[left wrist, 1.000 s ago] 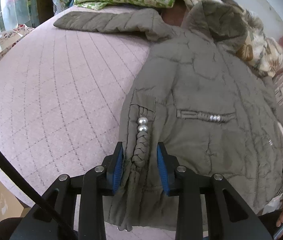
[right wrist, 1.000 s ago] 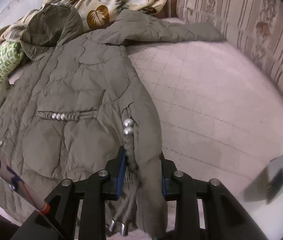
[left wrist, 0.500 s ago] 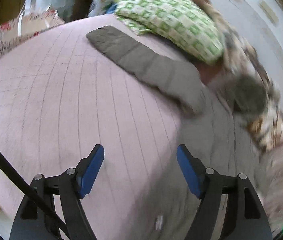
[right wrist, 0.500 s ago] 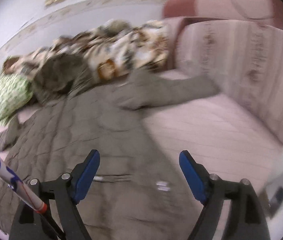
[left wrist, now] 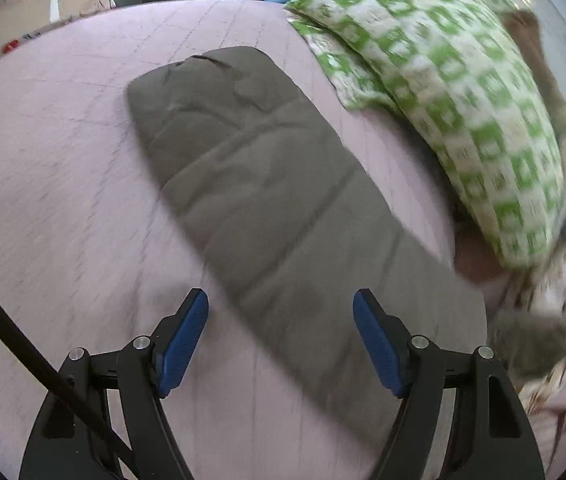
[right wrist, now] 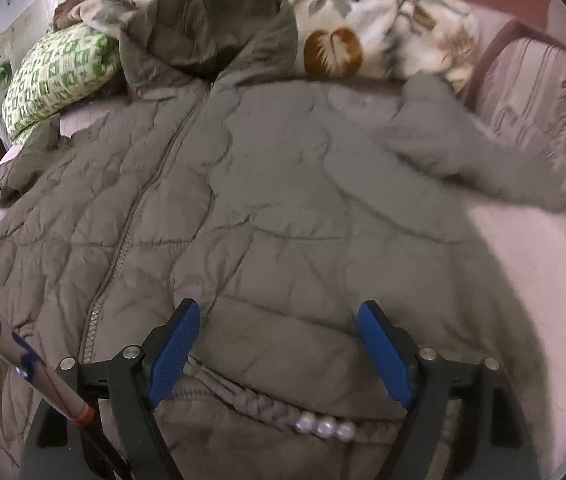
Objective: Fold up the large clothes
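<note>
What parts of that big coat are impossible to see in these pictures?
- Left wrist view: only one sleeve shows; the coat's body is cut off by the edge, and motion blurs the sleeve's near end.
- Right wrist view: the coat hem is hidden behind the right gripper; the far sleeve end is blurred.

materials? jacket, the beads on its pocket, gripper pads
Jacket: looks like matte olive-grey woven shell, probably synthetic, padded; stitched quilt lines and puffy panels suggest filling. Beads: glossy silvery-white spheres, pearl-like; plastic or metal, can't tell. Pads: blue, finely textured, likely rubber or moulded plastic, on black plastic-looking fingers.
</note>
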`<state>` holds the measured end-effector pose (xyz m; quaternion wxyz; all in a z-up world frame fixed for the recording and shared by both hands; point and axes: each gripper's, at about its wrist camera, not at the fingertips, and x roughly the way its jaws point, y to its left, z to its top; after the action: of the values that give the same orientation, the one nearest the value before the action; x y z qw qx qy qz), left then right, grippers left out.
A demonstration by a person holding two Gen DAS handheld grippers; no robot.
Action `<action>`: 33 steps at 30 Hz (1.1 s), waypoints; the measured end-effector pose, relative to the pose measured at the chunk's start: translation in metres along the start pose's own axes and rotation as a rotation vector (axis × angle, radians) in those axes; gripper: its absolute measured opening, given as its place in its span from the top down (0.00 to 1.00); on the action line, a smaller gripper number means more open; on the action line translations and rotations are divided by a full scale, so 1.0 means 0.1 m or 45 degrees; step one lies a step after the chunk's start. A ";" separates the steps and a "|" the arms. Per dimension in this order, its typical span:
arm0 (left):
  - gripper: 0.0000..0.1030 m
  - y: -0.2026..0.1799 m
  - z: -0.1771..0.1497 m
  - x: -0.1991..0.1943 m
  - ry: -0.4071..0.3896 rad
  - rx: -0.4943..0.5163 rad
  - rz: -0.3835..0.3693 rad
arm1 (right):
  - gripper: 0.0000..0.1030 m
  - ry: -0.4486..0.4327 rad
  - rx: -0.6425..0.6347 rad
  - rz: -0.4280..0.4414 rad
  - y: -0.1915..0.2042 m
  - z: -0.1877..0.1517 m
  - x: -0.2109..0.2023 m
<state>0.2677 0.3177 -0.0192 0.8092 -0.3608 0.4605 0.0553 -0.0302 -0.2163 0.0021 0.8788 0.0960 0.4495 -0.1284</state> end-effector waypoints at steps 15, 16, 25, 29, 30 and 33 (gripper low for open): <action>0.89 -0.96 -0.31 -0.15 -0.118 0.487 0.357 | 0.11 0.078 0.032 -0.001 -0.01 0.03 0.18; 0.89 -1.05 -0.41 -0.26 -0.116 0.514 0.315 | 0.12 0.082 0.040 0.005 -0.02 0.03 0.17; 0.91 -1.91 -1.78 -0.99 0.006 0.737 -0.210 | 0.16 0.081 0.191 0.109 -0.25 0.05 -0.03; 0.91 -2.19 -2.56 -0.95 0.115 0.893 -0.317 | 0.16 0.061 0.305 0.157 -0.45 0.06 -0.12; 0.90 -2.24 -2.74 -0.93 0.132 0.936 -0.325 | 0.16 0.055 0.320 0.155 -0.48 0.07 -0.14; 0.76 -2.23 -3.23 -0.87 0.179 1.031 -0.327 | 0.16 0.036 0.360 0.142 -0.59 0.07 -0.20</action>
<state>0.0838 -0.0301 0.0662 0.8524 -0.0711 0.4505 -0.2558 -0.0544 -0.2715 0.0196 0.8559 0.2455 0.4331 -0.1401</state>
